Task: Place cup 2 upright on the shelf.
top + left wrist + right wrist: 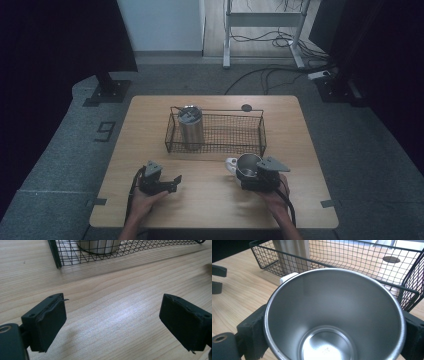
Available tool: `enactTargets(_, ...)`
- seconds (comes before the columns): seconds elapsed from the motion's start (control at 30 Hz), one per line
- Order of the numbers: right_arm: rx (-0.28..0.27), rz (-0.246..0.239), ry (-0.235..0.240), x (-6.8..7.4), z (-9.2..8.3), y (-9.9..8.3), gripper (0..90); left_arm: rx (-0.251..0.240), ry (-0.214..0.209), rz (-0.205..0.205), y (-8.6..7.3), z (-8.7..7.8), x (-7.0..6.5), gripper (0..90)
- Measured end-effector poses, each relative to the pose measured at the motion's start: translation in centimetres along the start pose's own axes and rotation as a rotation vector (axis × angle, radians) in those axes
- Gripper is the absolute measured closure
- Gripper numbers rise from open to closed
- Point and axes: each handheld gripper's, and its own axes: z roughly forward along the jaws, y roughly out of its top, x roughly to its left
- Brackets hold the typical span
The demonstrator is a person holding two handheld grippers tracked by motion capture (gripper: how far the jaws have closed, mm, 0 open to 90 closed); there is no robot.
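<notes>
A steel cup (248, 162) with a white handle (231, 164) stands just in front of the wire basket (215, 148). My right gripper (250, 175) is shut on it, with one black jaw pressed against each side. In the right gripper view the cup (337, 302) opens upward and is empty, sitting in the right gripper (334, 323). A lidded steel tumbler (191, 127) stands upright in the basket's left end. At the table's front left, my left gripper (175, 183) is open. In its own view the left gripper (113, 300) has only bare wood between its jaws.
The basket (57, 255) with the tumbler (98, 246) lies ahead of the left gripper. A small dark round disc (246, 107) sits on the table behind the basket. Desk legs and cables (270, 40) are on the floor beyond the table.
</notes>
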Motion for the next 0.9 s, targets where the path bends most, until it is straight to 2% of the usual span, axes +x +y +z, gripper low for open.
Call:
enactTargets(0.3,-0.012,0.013,0.017,-0.2,-0.6,0.5,6.2,0.0,-0.001,-0.007,0.0,-0.1,0.1,7.4)
enactTargets(0.63,-0.017,0.029,0.019,-0.3,-1.0,0.8,6.3,-0.003,-0.004,-0.014,-0.1,-0.1,0.1,7.5)
enactTargets(0.9,-0.03,0.025,0.017,-0.5,-1.4,1.8,6.3,-0.001,-0.008,-0.017,-0.1,0.0,0.2,7.5)
